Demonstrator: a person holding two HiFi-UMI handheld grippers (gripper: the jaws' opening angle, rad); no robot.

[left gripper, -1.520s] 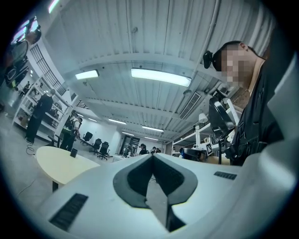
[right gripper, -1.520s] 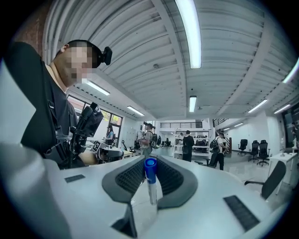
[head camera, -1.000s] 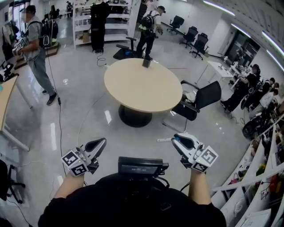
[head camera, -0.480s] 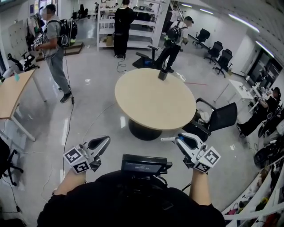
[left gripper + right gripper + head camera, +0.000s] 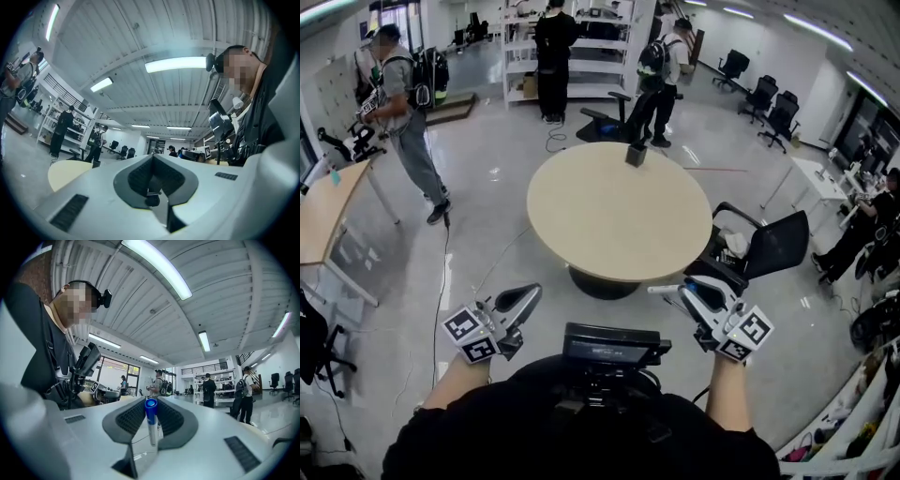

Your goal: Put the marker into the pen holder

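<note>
The round beige table point(image 5: 619, 216) stands ahead on the grey floor. A small dark pen holder point(image 5: 636, 155) sits at its far edge. My right gripper point(image 5: 680, 292) is held low at the right, short of the table, shut on a white marker point(image 5: 661, 290) that sticks out to the left. In the right gripper view the marker point(image 5: 151, 420) stands upright between the pads, blue cap on top, in the right gripper point(image 5: 151, 427). My left gripper point(image 5: 528, 298) hangs low at the left; in its own view the left gripper point(image 5: 152, 180) is shut with nothing in it.
A black office chair point(image 5: 759, 248) stands at the table's right side. Two people point(image 5: 553, 52) stand beyond the table by white shelving, another person point(image 5: 403, 112) at the left. A wooden desk point(image 5: 328, 216) runs along the left. A cable point(image 5: 445, 272) trails over the floor.
The whole view has shifted, and the table sits a little nearer and more central. Both grippers keep their pose, the marker still in the right one.
</note>
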